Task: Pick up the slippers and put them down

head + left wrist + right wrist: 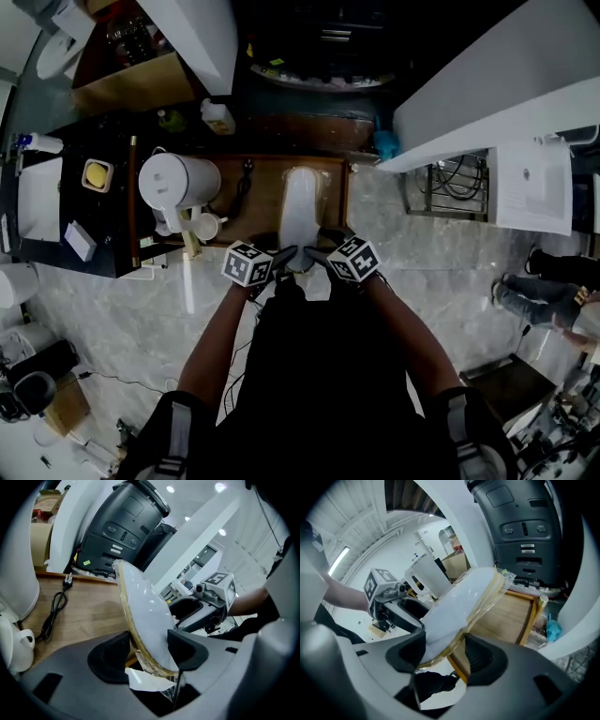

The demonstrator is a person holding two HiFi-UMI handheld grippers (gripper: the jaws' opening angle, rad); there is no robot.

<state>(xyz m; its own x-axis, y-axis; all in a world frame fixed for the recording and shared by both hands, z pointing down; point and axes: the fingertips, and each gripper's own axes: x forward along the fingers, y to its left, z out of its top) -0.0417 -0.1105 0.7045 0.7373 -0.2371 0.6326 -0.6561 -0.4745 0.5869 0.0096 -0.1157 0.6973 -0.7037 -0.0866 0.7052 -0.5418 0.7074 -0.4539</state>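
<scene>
- Left claw point(149, 654): clenched on the near end of the slippers point(145, 606), one jaw on either side of the stacked pair.
- Right claw point(444, 654): likewise clenched on that same end, just beside the left claw.
- Slippers: white, tan-edged soles, sealed in clear plastic. They run forward from both claws over the wooden table point(89, 616), apparently tilted up off it. Whether the far end touches the table cannot be told.
- Progress, as judged: grasp made, lift apparently begun, setting down not yet done.
- Writing: white slip point(145, 680) inside the wrap, between the left claw's jaws, shows no print. Labels on the black appliance point(124, 522) beyond the slippers are too small to read. No brand is visible.
</scene>
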